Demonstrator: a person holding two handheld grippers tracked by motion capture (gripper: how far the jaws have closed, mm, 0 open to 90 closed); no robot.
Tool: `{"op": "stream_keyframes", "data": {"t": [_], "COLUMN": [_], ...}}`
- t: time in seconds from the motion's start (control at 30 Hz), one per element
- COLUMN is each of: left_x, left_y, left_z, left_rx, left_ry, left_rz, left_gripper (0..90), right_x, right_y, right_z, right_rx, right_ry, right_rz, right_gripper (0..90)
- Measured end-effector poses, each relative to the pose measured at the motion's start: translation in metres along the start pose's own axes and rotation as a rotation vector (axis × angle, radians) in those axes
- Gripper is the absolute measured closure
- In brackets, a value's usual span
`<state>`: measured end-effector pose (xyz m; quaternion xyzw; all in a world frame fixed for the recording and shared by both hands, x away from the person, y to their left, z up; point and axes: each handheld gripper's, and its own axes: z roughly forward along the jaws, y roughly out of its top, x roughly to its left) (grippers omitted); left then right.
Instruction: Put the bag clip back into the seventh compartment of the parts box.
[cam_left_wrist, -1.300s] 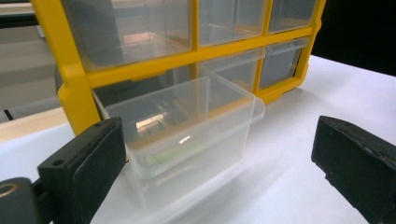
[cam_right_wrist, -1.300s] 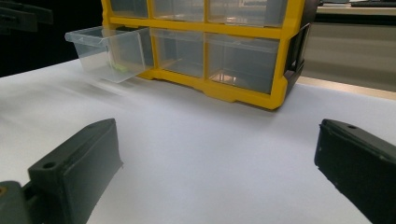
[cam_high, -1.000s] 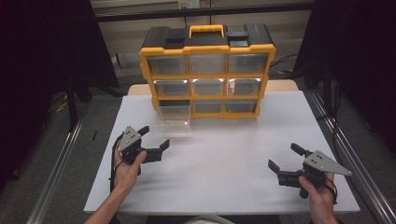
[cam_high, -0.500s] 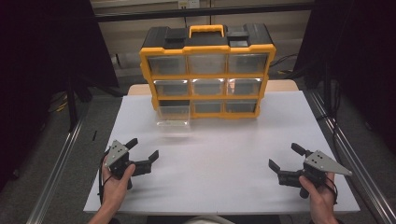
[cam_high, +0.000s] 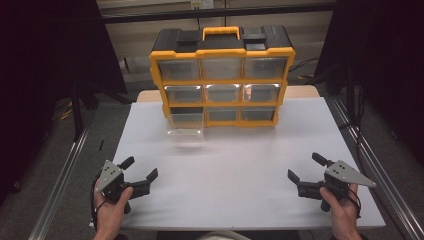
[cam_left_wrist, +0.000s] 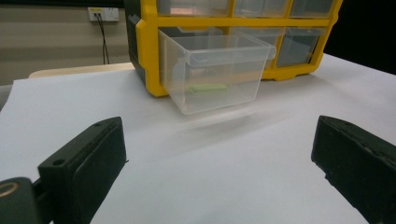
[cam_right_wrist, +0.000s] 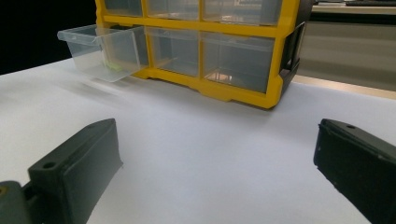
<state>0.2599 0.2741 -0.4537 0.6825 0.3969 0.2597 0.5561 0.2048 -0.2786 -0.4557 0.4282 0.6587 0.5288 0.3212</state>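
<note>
Nearest the person, at the table's (cam_high: 225, 200) front edge, each hand holds a gripper low over the white surface. The left gripper (cam_high: 139, 172) sits at the front left corner, jaws spread wide with nothing between them; in its own view the two black jaws stand far apart over bare white table. The right gripper (cam_high: 306, 167) sits at the front right, its jaws spread just as wide and empty, the grey three-cornered plate on top pointing outward.

Between the grippers and the far side lies a broad stretch of bare tabletop.

At the far edge stands a yellow and black cabinet (cam_high: 222, 75) of clear drawers, three rows of three, with a carrying handle on top. Its bottom-left drawer (cam_high: 185, 125) is pulled out toward the person, well apart from both grippers, nearer the left one's side. Inside it lies a small pale green piece (cam_left_wrist: 205, 87).
</note>
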Motion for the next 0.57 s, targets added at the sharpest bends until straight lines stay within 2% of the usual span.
{"op": "stream_keyframes", "data": {"t": [0.03,0.1,0.13,0.2,0.23,0.3,0.33,0.37,0.43,0.5,0.53,0.57], "left_x": [0.0023,0.0025,0.0040,0.0039,0.0062,0.0062,0.0066,0.0070,0.0058,0.0043,0.0053,0.0052], "left_y": [-0.0003,-0.0024,-0.0034,-0.0037,-0.0018,0.0009,-0.0006,-0.0027,-0.0042,-0.0024,-0.0017,-0.0019], "left_z": [-0.0025,-0.0060,-0.0082,-0.0082,-0.0091,-0.0114,-0.0109,-0.0081,-0.0027,-0.0024,-0.0035,-0.0033], "left_rx": [0.014,0.012,0.021,-0.001,0.014,-0.023,-0.025,0.006,0.021,0.003,0.019,0.019], "left_ry": [-0.005,-0.003,-0.002,0.007,-0.003,0.005,0.017,0.020,0.012,0.014,0.008,0.005], "left_rz": [0.021,0.014,0.023,-0.006,0.017,0.032,0.034,0.023,-0.021,-0.007,0.022,0.020], "left_gripper": [3.3,3.3,3.3,3.2,3.3,3.2,3.2,3.2,3.3,3.3,3.3,3.3], "right_x": [-0.0003,-0.0011,-0.0012,-0.0013,-0.0014,-0.0015,-0.0009,-0.0008,-0.0009,-0.0009,-0.0006,-0.0007], "right_y": [-0.0001,-0.0003,-0.0004,-0.0003,-0.0003,0.0000,0.0000,-0.0001,-0.0001,-0.0001,-0.0002,-0.0003], "right_z": [0.0001,-0.0004,-0.0006,-0.0009,-0.0009,0.0004,0.0010,0.0018,0.0029,0.0031,0.0033,0.0030], "right_rx": [0.000,0.005,0.004,0.004,0.004,0.003,0.002,0.001,0.004,0.005,0.005,0.005], "right_ry": [-0.004,0.001,-0.001,-0.001,-0.001,0.007,0.008,0.006,0.008,0.007,0.005,0.001], "right_rz": [-0.001,0.001,0.001,0.003,0.002,0.000,0.004,0.000,0.000,0.002,0.002,0.002], "right_gripper": [0.3,0.3,0.3,0.3,0.3,0.3,0.3,0.3,0.4,0.4,0.4,0.4]}}
